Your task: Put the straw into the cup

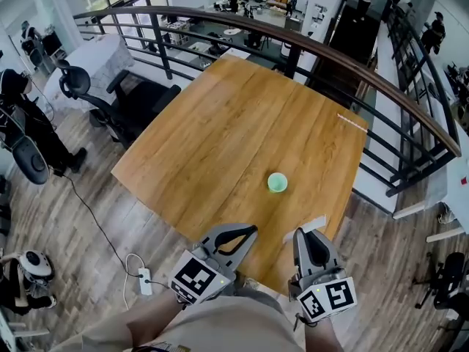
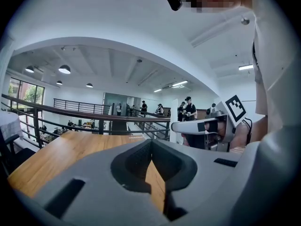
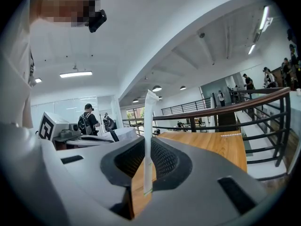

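Clamped upright between the jaws of the right tool (image 3: 148, 149): a paper-wrapped straw (image 3: 149, 126). Beside it, at the near edge of the surface (image 1: 220, 138), the left tool (image 2: 151, 145) with jaws together, nothing between. Ahead, toward the right edge: the green cup (image 1: 277, 182), bare wood all around. By the far right edge: a second straw (image 1: 352, 122).
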The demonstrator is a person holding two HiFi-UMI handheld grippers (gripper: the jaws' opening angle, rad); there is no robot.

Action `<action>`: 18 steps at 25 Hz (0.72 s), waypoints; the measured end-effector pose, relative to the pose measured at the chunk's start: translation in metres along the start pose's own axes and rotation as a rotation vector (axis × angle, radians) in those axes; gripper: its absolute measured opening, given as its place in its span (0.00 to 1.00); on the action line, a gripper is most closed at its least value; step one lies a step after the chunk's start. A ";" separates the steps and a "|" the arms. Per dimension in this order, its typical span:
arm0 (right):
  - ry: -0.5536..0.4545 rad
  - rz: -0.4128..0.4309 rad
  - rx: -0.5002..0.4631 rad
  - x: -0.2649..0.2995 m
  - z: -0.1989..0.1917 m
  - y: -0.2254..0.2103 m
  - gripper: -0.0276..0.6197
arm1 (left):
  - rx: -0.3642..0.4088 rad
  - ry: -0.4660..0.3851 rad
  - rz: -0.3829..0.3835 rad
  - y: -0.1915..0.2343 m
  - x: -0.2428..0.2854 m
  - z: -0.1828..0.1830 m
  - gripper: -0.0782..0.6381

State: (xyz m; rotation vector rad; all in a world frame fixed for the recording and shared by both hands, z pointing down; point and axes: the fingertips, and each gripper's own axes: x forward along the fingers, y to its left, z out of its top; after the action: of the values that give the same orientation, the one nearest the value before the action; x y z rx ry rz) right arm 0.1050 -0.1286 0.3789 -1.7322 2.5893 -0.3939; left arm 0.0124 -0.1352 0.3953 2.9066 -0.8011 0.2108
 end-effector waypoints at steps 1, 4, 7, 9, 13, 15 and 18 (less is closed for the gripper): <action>-0.003 0.004 0.010 0.000 0.001 -0.002 0.11 | -0.001 -0.001 0.005 0.000 0.001 0.001 0.13; -0.009 0.006 0.015 0.006 0.004 -0.011 0.11 | -0.003 -0.006 0.024 0.007 0.006 0.003 0.13; -0.017 0.011 0.018 0.020 0.009 -0.019 0.11 | 0.009 -0.020 0.041 0.018 0.013 0.010 0.13; -0.028 0.015 0.008 0.029 0.014 -0.024 0.11 | 0.024 -0.036 0.044 0.023 0.021 0.017 0.13; -0.054 0.016 -0.025 0.047 0.026 -0.037 0.11 | 0.046 -0.048 0.054 0.030 0.042 0.024 0.13; -0.065 0.016 -0.043 0.059 0.032 -0.043 0.11 | 0.070 -0.051 0.058 0.037 0.052 0.024 0.13; -0.066 0.014 -0.065 0.078 0.033 -0.051 0.11 | 0.074 -0.045 0.072 0.050 0.064 0.020 0.13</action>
State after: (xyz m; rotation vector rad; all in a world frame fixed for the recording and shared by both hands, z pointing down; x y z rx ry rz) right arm 0.1258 -0.2252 0.3682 -1.7146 2.5946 -0.2512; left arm 0.0428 -0.2128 0.3904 2.9640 -0.9246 0.1865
